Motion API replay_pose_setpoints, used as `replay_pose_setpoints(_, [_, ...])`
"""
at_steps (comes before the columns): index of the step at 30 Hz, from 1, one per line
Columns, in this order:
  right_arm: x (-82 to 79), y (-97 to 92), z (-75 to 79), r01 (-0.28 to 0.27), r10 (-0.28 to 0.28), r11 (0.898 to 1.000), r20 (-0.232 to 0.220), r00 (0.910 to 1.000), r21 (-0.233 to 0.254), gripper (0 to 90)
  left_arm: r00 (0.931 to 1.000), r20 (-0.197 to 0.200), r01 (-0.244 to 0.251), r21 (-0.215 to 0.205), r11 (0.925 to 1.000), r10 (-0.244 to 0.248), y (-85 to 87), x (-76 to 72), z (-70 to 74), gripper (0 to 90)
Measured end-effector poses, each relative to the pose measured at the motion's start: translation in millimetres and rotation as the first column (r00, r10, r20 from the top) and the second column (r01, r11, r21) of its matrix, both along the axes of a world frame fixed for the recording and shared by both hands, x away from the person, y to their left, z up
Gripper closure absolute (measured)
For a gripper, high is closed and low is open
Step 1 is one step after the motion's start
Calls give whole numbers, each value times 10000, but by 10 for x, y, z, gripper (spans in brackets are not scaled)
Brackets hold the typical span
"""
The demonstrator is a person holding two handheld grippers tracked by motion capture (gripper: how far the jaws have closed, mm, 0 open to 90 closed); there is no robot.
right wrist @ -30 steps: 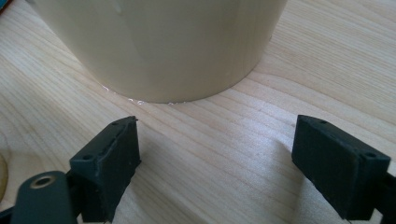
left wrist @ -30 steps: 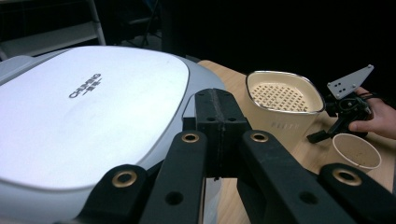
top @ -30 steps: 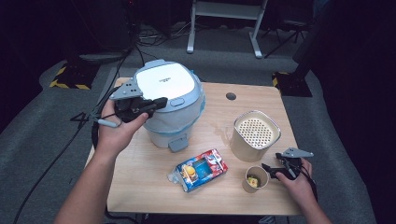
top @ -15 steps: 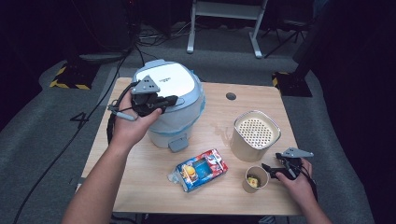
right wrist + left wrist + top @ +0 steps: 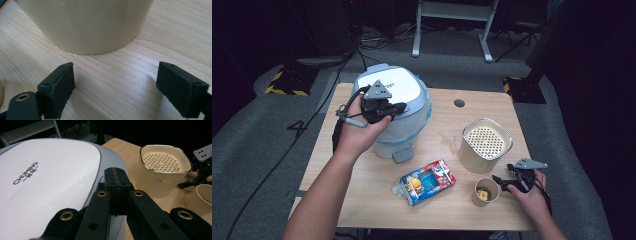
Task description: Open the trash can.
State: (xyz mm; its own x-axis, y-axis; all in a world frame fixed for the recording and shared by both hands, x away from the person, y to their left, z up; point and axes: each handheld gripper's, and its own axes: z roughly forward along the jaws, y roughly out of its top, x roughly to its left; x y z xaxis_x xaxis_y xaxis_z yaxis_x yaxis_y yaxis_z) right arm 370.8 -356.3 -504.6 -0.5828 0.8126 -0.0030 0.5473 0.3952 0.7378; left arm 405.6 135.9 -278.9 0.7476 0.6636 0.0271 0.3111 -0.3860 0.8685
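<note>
Left gripper [image 5: 393, 111]: jaws pressed together, nothing pinched, held over the lid edge of the cooker [image 5: 404, 89].
Left forearm: stretched forward, wrist raised.
Right gripper [image 5: 116, 86]: jaws spread, held low on the table [image 5: 447, 125], just beside the cream basket [image 5: 486, 145].
Right hand [image 5: 529, 197]: rested near the paper cup [image 5: 484, 191].

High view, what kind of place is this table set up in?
Probably a recording studio or lab, not a home kitchen: the wooden table stands on grey carpet in a dark room, cables run across the floor, and a metal stand is behind it.
</note>
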Motion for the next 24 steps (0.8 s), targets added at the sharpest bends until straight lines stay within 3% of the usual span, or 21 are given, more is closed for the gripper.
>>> replay_pose_setpoints(7, [0,0,0,-2,2,10000,1,10000,3,149,9999,-69,124,72,9999,-123,-3,9,-1,900])
replay_pose_setpoints(12, [0,0,0,-1,1,10000,-3,10000,3,149,9997,-113,207,-166,9996,-209,17,20,-24,900])
replay_pose_setpoints(16, [-1,1,1,4,-4,10000,-8,10000,9,149,9998,-51,187,-30,9998,-187,19,17,-26,900])
replay_pose_setpoints(19, [0,1,1,2,-2,10000,-7,10000,8,150,9992,-232,326,-359,9988,-334,-4,22,-44,900])
replay_pose_setpoints(23, [-1,1,1,2,-2,10000,-10,10000,11,149,9991,-155,401,-337,9986,-406,-22,19,-50,900])
replay_pose_setpoints(24, [-1,1,1,3,-3,10000,-6,10000,4,149,9977,-171,628,-1027,9927,-649,-36,0,-49,762])
